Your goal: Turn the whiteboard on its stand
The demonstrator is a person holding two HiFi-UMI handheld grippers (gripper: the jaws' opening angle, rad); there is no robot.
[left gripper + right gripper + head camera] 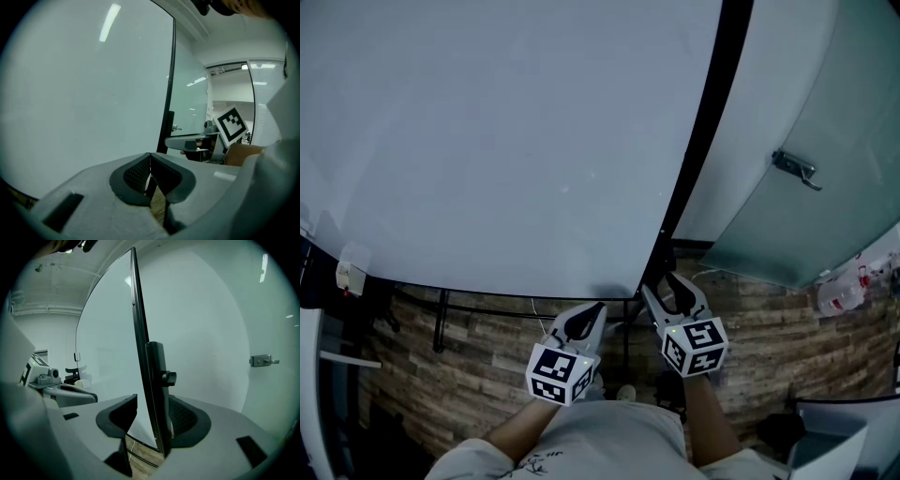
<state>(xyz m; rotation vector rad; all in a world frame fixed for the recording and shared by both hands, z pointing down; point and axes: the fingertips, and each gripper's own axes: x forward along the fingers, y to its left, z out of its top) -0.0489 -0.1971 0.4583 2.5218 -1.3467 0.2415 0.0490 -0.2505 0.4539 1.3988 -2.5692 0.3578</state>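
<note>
The whiteboard point(516, 141) fills most of the head view, its white face tilted and its black frame edge point(703, 141) running down to the lower right corner. My right gripper point(667, 289) is at that corner, open. In the right gripper view the frame edge point(140, 333) stands edge-on between the parted jaws point(152, 413), close to the right pad, with a black knob point(169, 378) just above. My left gripper point(591, 314) hovers under the board's bottom edge; its tips point(150, 157) meet, shut on nothing, facing the board's face point(84, 93).
Black stand bars point(441, 319) run beneath the board over a wood-pattern floor point(769, 319). A frosted glass door with a metal handle point(797, 169) stands close on the right. A plastic bottle point(842, 298) and a white box point(830, 441) lie at the right.
</note>
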